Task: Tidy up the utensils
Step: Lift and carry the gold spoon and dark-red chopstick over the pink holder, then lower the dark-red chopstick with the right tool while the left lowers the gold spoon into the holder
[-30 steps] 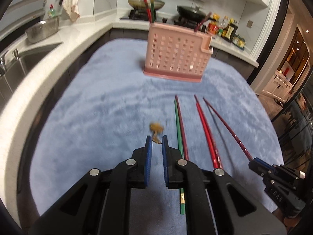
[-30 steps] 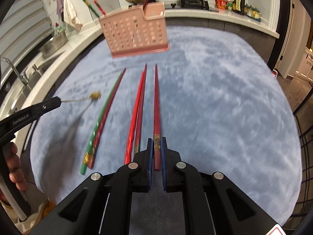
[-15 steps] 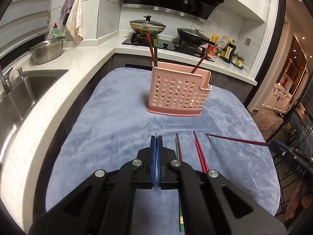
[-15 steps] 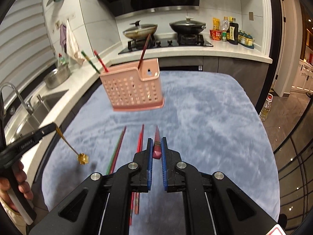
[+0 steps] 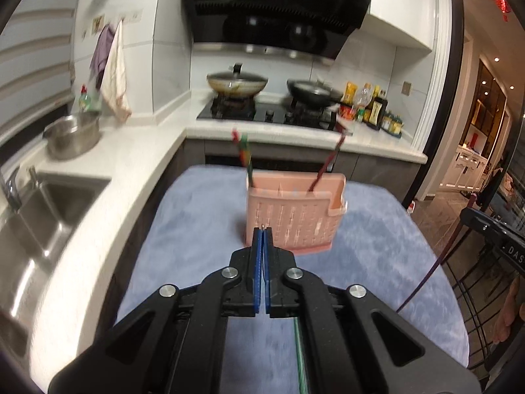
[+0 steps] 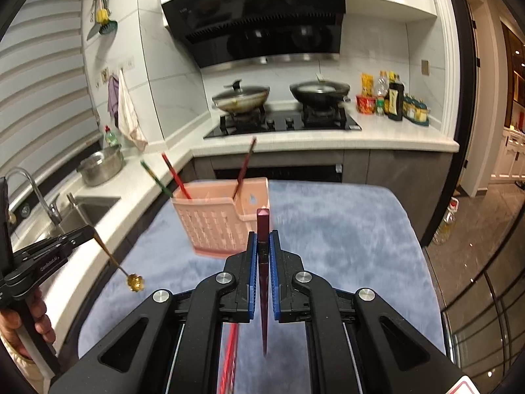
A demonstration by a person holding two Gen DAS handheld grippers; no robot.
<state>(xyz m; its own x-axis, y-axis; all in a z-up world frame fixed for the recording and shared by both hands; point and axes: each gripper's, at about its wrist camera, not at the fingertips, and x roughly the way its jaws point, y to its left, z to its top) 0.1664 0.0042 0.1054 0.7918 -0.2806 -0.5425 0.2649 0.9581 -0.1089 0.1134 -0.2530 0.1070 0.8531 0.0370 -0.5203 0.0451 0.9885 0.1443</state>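
I'm over a kitchen island's blue cloth (image 6: 344, 229). My left gripper (image 6: 88, 229) pinches a thin gold spoon (image 6: 116, 264) in the air. The pink utensil basket (image 6: 223, 220) stands ahead, chopsticks inside. My right gripper (image 6: 263, 239) clamps a dark red chopstick (image 6: 263, 282), tip hanging down

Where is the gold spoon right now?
In the right wrist view the gold spoon hangs at lower left, its handle pinched in the left gripper, above the blue mat and left of the pink basket.
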